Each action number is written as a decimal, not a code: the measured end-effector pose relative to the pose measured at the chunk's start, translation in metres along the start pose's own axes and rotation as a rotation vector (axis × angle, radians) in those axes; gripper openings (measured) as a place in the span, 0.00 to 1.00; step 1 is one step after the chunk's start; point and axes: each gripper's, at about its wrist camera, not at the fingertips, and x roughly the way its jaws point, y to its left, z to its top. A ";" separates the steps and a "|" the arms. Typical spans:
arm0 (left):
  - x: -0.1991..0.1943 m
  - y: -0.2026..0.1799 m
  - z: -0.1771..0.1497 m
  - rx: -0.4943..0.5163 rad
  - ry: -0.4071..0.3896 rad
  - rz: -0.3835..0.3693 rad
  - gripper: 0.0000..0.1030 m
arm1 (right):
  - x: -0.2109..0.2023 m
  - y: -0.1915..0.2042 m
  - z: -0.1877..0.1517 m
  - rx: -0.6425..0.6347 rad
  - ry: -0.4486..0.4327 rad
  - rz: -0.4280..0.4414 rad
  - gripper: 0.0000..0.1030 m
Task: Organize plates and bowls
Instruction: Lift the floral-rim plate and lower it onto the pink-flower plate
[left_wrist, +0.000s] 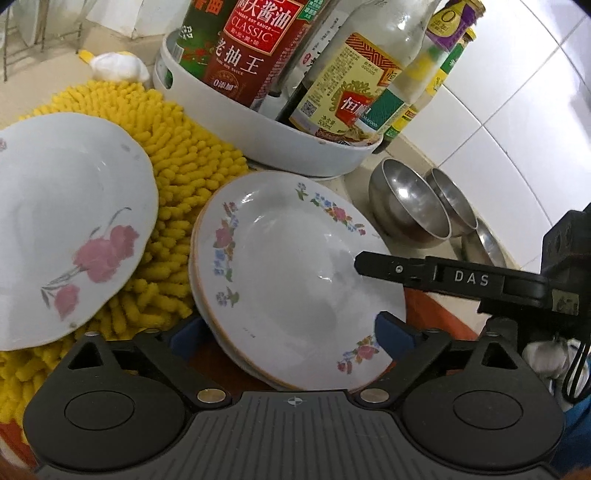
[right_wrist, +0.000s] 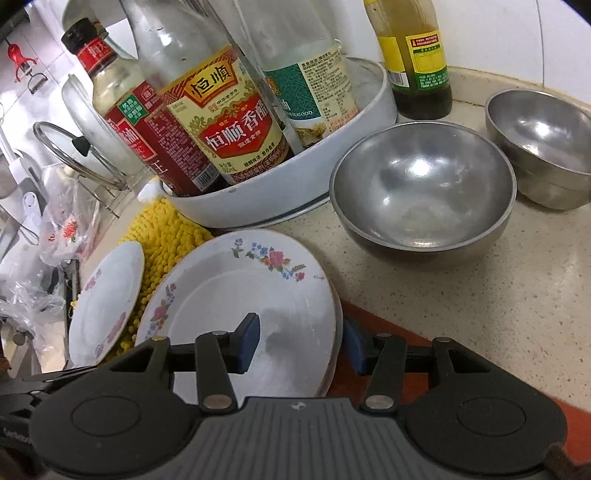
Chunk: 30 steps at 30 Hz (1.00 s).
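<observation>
- Two stacked floral plates (right_wrist: 236, 295) on counter (right_wrist: 461, 295), just before condiment tray (right_wrist: 295, 192).
- Right gripper (right_wrist: 301, 341) straddles the stack's rim; contact unclear.
- Left gripper (left_wrist: 291, 332) wide open, holding nothing.

Your right gripper (right_wrist: 301, 343) straddles the rim of the floral plate stack (right_wrist: 240, 295).
Its left blue pad (right_wrist: 248, 341) lies over the top plate, the right pad (right_wrist: 352, 345) outside the rim, whether they pinch is unclear. Beyond and to the right sit two steel bowls (right_wrist: 423, 195); ahead stands the white tray of sauce bottles (right_wrist: 288, 184).
</observation>
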 end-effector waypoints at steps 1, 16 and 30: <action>0.000 -0.001 -0.001 0.017 0.000 0.000 0.93 | -0.001 -0.001 -0.001 -0.005 -0.003 0.005 0.44; -0.004 -0.030 -0.023 0.190 -0.043 0.088 0.93 | -0.023 0.009 -0.017 -0.074 -0.005 -0.052 0.43; -0.012 -0.063 -0.052 0.288 -0.012 -0.003 0.93 | -0.079 -0.006 -0.067 0.003 -0.001 -0.095 0.43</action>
